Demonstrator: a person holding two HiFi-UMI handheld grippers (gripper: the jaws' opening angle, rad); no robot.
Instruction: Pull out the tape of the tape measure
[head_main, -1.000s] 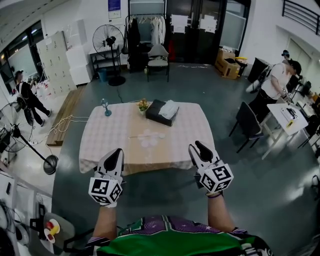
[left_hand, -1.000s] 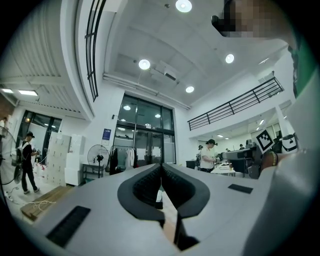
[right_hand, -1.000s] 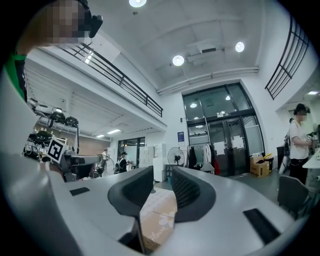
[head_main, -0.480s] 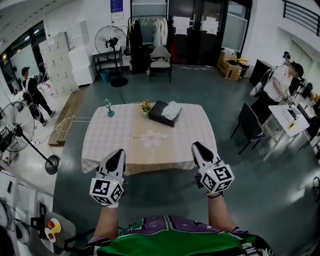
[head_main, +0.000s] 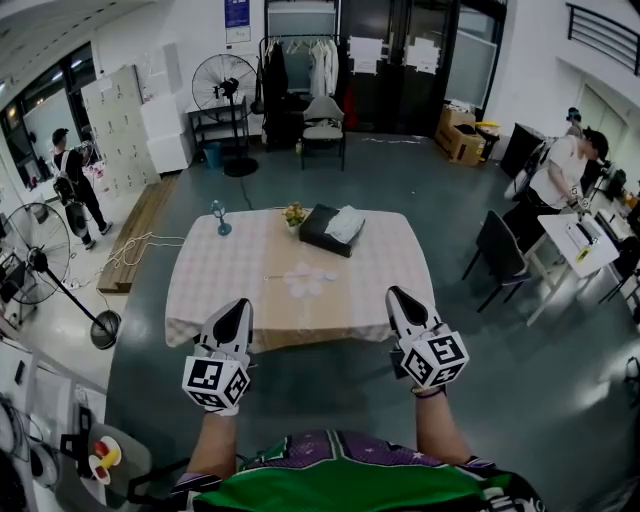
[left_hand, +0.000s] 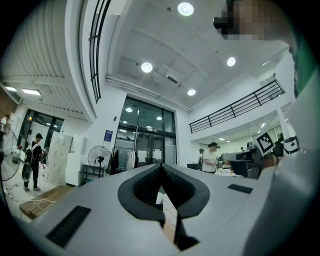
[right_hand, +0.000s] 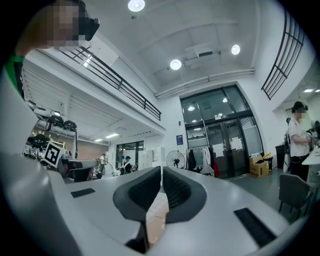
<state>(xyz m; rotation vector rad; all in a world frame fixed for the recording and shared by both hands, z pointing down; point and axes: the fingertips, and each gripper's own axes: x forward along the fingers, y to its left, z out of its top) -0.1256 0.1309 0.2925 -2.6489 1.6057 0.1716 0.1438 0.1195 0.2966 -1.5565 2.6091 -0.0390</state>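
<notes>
Both grippers hang in the air short of the near edge of a table (head_main: 215, 285) with a checked cloth. My left gripper (head_main: 238, 304) is shut with nothing in it; in the left gripper view its pads (left_hand: 161, 166) meet. My right gripper (head_main: 395, 293) is shut too, its jaws have just been closing, and nothing is between them (right_hand: 161, 170). A few small pale round things (head_main: 308, 281) lie mid-table. I cannot pick out a tape measure among them at this distance.
On the table's far side are a black box with a white cloth (head_main: 333, 228), a small flower pot (head_main: 292, 213) and a blue object (head_main: 217, 216). A standing fan (head_main: 100, 328) is at the left and a chair (head_main: 497, 252) at the right. People stand at both sides.
The right gripper's jaws have closed from a small gap to shut. Both hands have stayed where they were. The person at the far left has walked a little.
</notes>
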